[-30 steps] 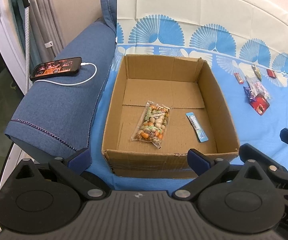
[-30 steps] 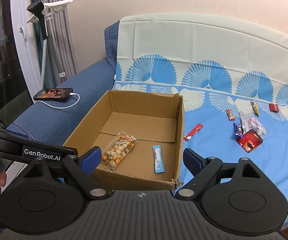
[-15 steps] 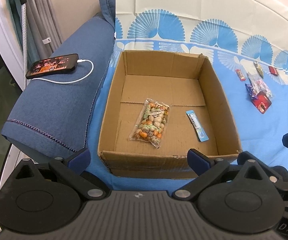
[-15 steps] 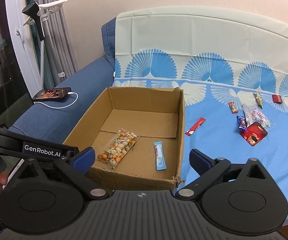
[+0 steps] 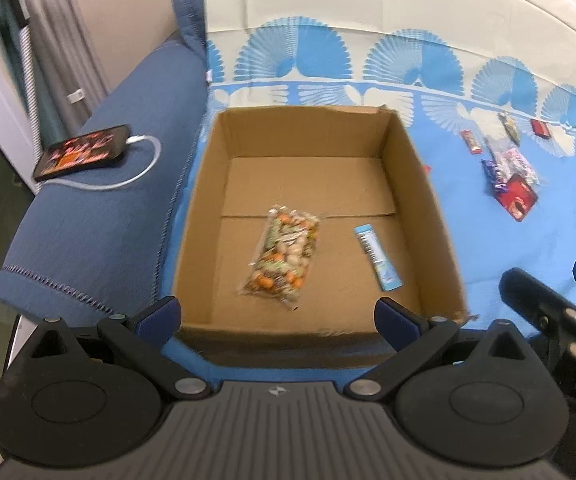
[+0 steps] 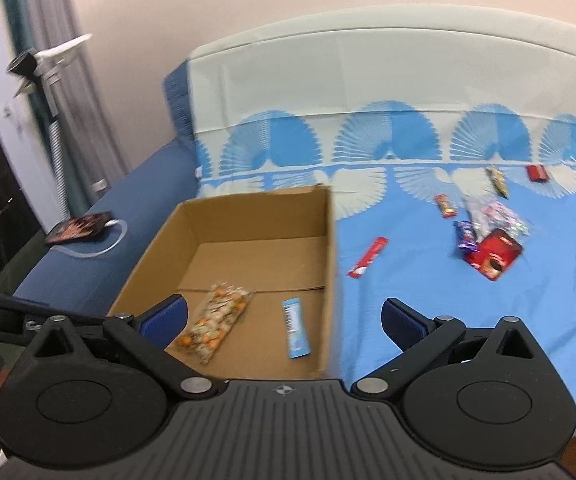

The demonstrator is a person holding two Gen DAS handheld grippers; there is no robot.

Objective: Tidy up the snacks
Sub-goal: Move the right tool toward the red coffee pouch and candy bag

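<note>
An open cardboard box (image 5: pixel 427 196) (image 6: pixel 331 248) sits on the blue-patterned sofa cover. Inside lie a clear bag of mixed nuts (image 5: pixel 284 256) (image 6: pixel 216 320) and a light-blue stick packet (image 5: pixel 376 258) (image 6: pixel 295 328). A red stick packet (image 6: pixel 369 257) lies just right of the box. Further right lies a cluster of snacks: a red pouch (image 5: pixel 517 196) (image 6: pixel 493 256), a purple wrapper (image 6: pixel 465 236), a clear candy bag (image 6: pixel 495 212) and small bars (image 6: pixel 445 205). My left gripper (image 5: pixel 278 314) is open and empty before the box's near wall. My right gripper (image 6: pixel 284 318) is open and empty, above the box's near right corner.
A phone (image 5: pixel 84 152) on a white charging cable (image 5: pixel 136 172) lies on the blue sofa armrest to the left. A stand with a holder (image 6: pixel 44 64) and curtains are at the far left. The sofa back rises behind the box.
Both grippers have shifted to the right; the right wrist view now takes in more of the snacks on the sofa. Both stay open. Nothing in the box has moved.
</note>
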